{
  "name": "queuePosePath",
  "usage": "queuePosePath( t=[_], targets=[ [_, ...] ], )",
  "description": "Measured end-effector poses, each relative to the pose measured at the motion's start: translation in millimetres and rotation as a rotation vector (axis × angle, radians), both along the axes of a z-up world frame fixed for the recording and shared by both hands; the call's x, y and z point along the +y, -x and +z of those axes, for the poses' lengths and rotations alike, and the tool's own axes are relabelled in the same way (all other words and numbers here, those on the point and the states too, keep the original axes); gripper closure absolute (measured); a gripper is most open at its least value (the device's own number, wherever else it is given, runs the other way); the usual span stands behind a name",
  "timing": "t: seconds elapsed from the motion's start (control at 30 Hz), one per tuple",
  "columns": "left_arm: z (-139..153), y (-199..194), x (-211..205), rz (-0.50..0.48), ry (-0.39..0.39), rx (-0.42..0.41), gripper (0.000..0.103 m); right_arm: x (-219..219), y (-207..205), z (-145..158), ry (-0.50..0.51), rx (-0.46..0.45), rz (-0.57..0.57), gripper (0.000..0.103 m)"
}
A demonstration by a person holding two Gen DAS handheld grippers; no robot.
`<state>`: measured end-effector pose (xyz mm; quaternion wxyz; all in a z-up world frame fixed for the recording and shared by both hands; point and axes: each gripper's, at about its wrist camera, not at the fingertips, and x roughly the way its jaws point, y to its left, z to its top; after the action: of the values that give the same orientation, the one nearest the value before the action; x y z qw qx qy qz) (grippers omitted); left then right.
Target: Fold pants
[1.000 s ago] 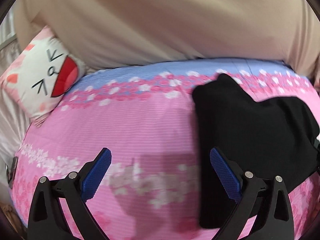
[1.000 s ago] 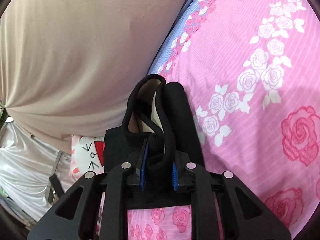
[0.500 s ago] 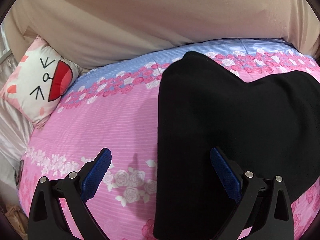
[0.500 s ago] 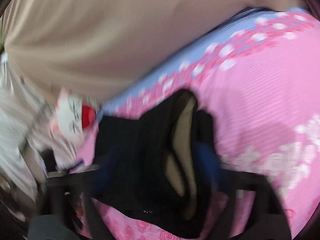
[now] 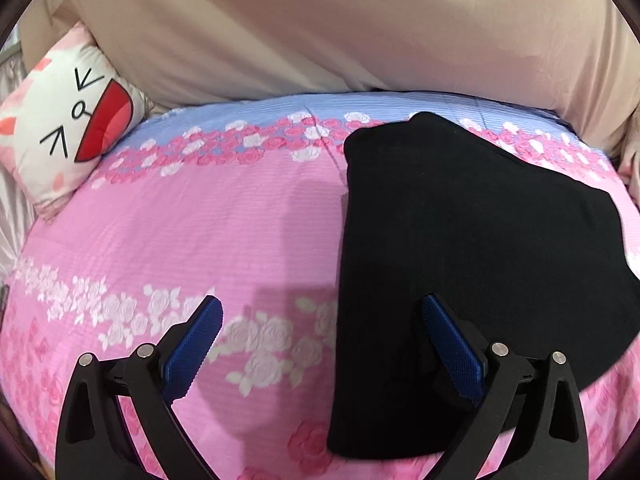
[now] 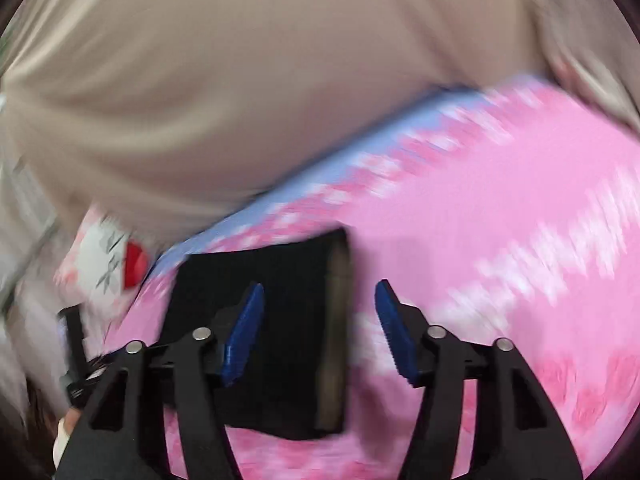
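The folded black pants (image 5: 460, 248), right of centre in the left wrist view, were a matt, soft knit cloth with no sheen. Under them the pink rose-printed bedspread (image 5: 240, 232) looked a finely ribbed woven cotton, dull in finish. At upper left the white cartoon-face cushion (image 5: 68, 120) was smooth printed fabric. Across the top the beige curtain (image 5: 320, 28) hung as smooth cloth with a faint lustre. The left gripper (image 5: 320, 344) had matt black plastic arms, ridged blue rubbery pads (image 5: 192, 352) and shiny metal pins.
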<state>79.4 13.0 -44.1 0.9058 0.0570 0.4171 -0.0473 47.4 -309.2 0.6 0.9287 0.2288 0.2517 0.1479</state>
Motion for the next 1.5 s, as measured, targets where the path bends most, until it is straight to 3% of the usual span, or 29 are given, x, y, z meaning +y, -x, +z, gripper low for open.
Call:
queuePosePath(
  t=[0.17, 0.27, 0.33, 0.43, 0.47, 0.53, 0.57, 0.67, 0.73, 0.8, 0.83, 0.87, 0.97, 1.03, 1.13, 1.2, 1.27, 1.3, 1.33, 1.37, 1.4, 1.5],
  targets=[
    [-9.1, 12.7, 3.1, -0.009, 0.064, 0.024, 0.005, 115.5, -76.3, 23.1, 0.065, 0.041, 0.325, 0.047],
    [-17.3, 16.5, -0.9, -0.015, 0.059, 0.030, 0.005, 183.9, -137.3, 0.0, 0.137, 0.151, 0.450, 0.047],
    [-19.3, 17.9, 1.7, -0.017, 0.081, 0.030, 0.005, 214.1, -174.7, -14.6, 0.216, 0.194, 0.447, 0.049],
    [-24.0, 18.0, 6.3, -0.023, 0.118, 0.038, 0.005, 232.2, -224.7, -44.7, 0.405, 0.229, 0.313, 0.045],
    [-25.4, 17.3, 7.4, -0.034, 0.129, 0.045, 0.005, 229.9, -233.2, -48.5, 0.362, 0.260, 0.316, 0.044],
    [-26.6, 17.5, 10.0, -0.044, 0.142, 0.054, 0.005, 213.1, -222.3, -34.6, 0.231, 0.232, 0.286, 0.044],
    [-26.7, 17.8, 11.8, -0.048, 0.151, 0.056, 0.005, 201.5, -204.0, -22.3, 0.183, 0.166, 0.283, 0.044],
    [-30.0, 17.4, 15.6, -0.057, 0.188, 0.057, 0.005, 186.8, -164.2, -10.3, 0.094, 0.088, 0.350, 0.044],
    [-32.1, 17.2, 17.3, -0.052, 0.219, 0.060, 0.005, 202.1, -168.6, -23.9, 0.096, 0.132, 0.438, 0.045],
    [-31.2, 16.9, 17.3, -0.043, 0.227, 0.062, 0.005, 215.3, -178.4, -42.0, 0.250, 0.160, 0.384, 0.046],
    [-28.8, 16.7, 16.1, -0.042, 0.221, 0.064, 0.005, 211.1, -183.1, -44.5, 0.247, 0.170, 0.358, 0.046],
    [-25.8, 17.9, 15.6, -0.043, 0.211, 0.066, 0.005, 194.2, -185.9, -39.4, 0.159, 0.178, 0.313, 0.046],
    [-11.4, 27.7, 21.9, -0.047, 0.163, 0.041, 0.005, 132.0, -148.6, -4.2, -0.008, 0.061, 0.212, 0.045],
    [-0.1, 34.3, 32.7, -0.027, 0.132, 0.004, 0.005, 96.8, -109.5, 11.8, 0.007, 0.001, 0.186, 0.042],
    [17.3, 30.6, 37.2, -0.003, 0.107, -0.046, 0.005, 49.1, -44.5, 4.2, 0.076, 0.021, 0.110, 0.035],
    [29.1, 15.8, 25.5, -0.005, 0.054, -0.089, 0.005, 34.1, -16.3, -23.3, 0.230, 0.077, 0.016, 0.035],
    [28.6, -2.2, 7.6, -0.015, -0.027, -0.123, 0.005, 25.2, -11.0, -65.8, 0.444, 0.204, -0.085, 0.035],
    [17.3, -16.2, -6.3, 0.007, -0.127, -0.108, 0.005, 13.0, -5.9, -79.2, 0.402, 0.204, -0.089, 0.025],
    [6.5, -27.1, -14.0, 0.025, -0.184, -0.094, 0.005, -2.3, 1.5, -84.1, 0.278, 0.192, -0.093, 0.025],
    [-2.4, -33.7, -17.7, 0.042, -0.217, -0.088, 0.005, -19.7, 9.0, -83.7, 0.137, 0.218, -0.109, 0.026],
    [-4.2, -33.3, -17.6, 0.070, -0.215, -0.117, 0.005, -26.9, 16.7, -77.9, 0.088, 0.210, -0.137, 0.028],
    [-1.5, -32.0, -13.3, 0.096, -0.203, -0.123, 0.005, -18.3, 28.9, -55.0, 0.158, 0.090, -0.133, 0.028]
  ],
)
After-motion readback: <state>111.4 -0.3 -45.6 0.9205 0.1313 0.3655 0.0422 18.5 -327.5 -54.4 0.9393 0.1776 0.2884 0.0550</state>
